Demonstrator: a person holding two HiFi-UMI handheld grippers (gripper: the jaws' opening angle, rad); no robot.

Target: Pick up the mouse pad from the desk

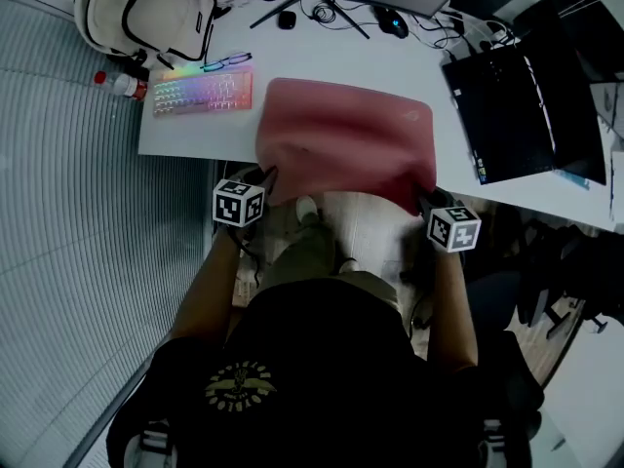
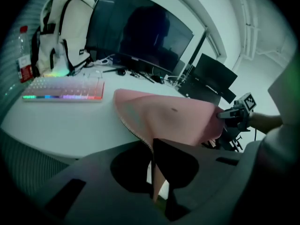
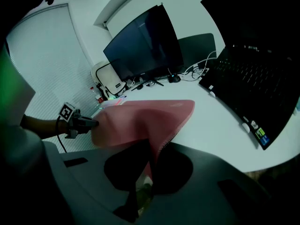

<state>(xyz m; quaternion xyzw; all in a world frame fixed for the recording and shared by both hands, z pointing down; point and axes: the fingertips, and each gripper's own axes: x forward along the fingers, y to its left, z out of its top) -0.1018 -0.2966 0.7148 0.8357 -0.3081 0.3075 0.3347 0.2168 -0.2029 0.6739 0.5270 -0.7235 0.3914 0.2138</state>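
Holding the pad (image 1: 341, 139) by its two near corners, I have its front edge raised off the counter (image 1: 195, 135) and pulled out past the counter's edge. The pink sheet sags between the grips, while its far edge looks to rest on the white top. My left gripper (image 2: 157, 172) is clenched on the near left corner, with the thin edge pinched between its jaws. My right gripper (image 3: 143, 172) is clamped the same way on the near right corner. Left of the pad lies a lit keyboard (image 1: 203, 93), close beside it but apart. A bottle (image 1: 122, 84) and a pale backpack (image 1: 146, 8) lie further left. An open laptop (image 1: 517, 115) sits to the right, and a monitor (image 2: 140, 36) stands at the back.
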